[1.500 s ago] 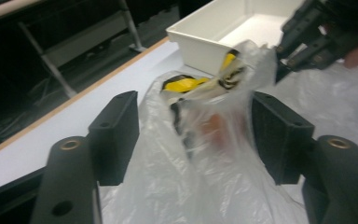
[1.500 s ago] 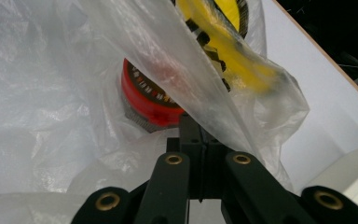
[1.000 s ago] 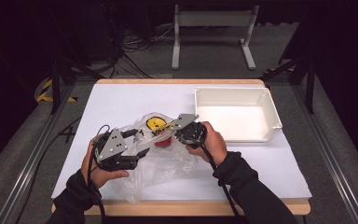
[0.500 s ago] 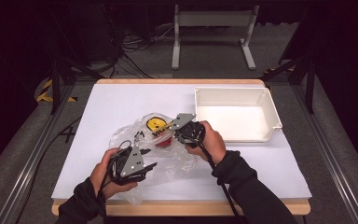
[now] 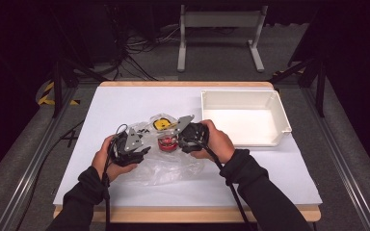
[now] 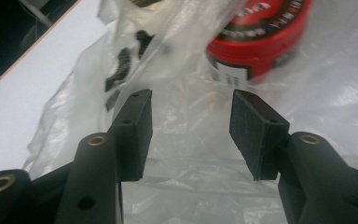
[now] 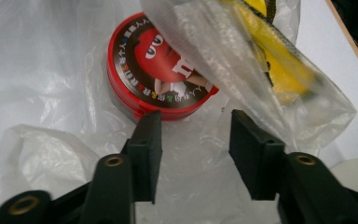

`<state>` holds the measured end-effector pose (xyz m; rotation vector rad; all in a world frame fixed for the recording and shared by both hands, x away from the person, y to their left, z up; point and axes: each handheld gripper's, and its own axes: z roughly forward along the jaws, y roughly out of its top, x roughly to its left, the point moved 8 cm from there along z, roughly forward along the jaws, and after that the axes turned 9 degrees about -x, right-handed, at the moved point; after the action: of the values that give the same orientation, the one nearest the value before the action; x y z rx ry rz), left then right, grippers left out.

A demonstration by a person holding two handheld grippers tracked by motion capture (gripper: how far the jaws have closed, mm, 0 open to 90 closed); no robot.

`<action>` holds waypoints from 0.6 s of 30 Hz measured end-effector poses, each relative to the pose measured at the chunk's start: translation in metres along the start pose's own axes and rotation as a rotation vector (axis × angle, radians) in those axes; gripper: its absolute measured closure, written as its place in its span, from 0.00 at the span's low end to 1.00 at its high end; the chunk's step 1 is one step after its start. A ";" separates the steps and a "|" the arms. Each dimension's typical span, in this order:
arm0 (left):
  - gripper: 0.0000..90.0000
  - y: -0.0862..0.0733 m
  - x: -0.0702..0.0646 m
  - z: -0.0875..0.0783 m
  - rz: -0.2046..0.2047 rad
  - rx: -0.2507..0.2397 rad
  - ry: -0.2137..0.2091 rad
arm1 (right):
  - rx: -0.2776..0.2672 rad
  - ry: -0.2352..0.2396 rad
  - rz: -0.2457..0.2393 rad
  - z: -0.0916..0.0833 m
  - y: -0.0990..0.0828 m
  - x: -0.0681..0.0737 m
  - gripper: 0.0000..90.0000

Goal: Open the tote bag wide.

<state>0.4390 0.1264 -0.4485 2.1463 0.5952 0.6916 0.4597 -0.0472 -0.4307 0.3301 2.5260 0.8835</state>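
Observation:
A red round tin [image 5: 166, 143] lies inside a clear plastic bag [image 5: 168, 166] on the white table, with a yellow packet [image 5: 162, 123] just behind it. My left gripper [image 5: 147, 150] comes at the bag from the left. Its jaws have been closing partway and stand open over the film [image 6: 191, 140], short of the tin [image 6: 261, 32]. My right gripper [image 5: 176, 139] is at the tin's right. Its jaws have just been opening and stand apart [image 7: 193, 114] above loose film, with the tin [image 7: 158, 70] just past the tips and the packet [image 7: 279, 60] under a bag fold.
A white tray [image 5: 241, 94] stands on the table at the right rear, close to my right hand. The bag spreads toward the near edge between both forearms. Bare tabletop [image 5: 120, 103] lies at the left rear. Black cables trail from both grippers.
My left gripper dipped toward the near edge, then came back up beside the tin. The right hand stayed where it was.

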 end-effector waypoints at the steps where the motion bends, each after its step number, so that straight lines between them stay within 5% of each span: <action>1: 0.55 0.000 0.003 0.000 0.000 -0.002 0.011 | 0.021 0.008 -0.014 0.000 -0.002 0.001 0.53; 8: 0.58 -0.015 0.014 0.009 -0.033 0.053 -0.006 | 0.077 0.010 -0.032 0.005 -0.008 -0.001 0.44; 18: 0.59 -0.039 0.040 0.012 -0.066 0.127 0.066 | 0.157 -0.038 -0.018 0.004 -0.020 -0.013 0.46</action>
<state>0.4693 0.1670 -0.4753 2.2165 0.7604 0.7065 0.4719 -0.0651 -0.4422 0.3689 2.5646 0.6671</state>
